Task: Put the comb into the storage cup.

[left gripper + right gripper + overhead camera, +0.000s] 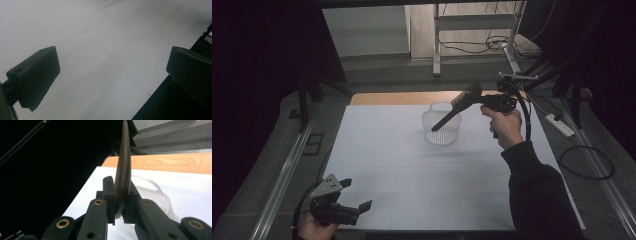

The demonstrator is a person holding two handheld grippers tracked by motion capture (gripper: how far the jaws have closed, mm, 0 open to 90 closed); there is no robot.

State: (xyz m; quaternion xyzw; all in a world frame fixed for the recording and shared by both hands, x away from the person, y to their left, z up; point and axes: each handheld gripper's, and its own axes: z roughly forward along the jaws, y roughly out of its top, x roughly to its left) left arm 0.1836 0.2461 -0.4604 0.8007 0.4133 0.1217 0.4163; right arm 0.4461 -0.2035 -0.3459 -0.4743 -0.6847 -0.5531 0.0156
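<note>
Nearest, at seven o'clock on the white desk (pixel 412 175), the left tongs (pixel 354 195) hover with jaws wide apart, nothing between them. Farther off, around one o'clock, the right tongs (pixel 477 97) are clamped on a brown spatula (pixel 458 107), its dark handle slanting down into the clear basket (pixel 441 127).

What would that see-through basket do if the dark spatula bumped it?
The basket looks thin, slotted and plastic, so probably light; a nudge would likely slide it across the smooth white table. It stands rather tall with nothing visible inside, so a push near its rim might tip it.
</note>
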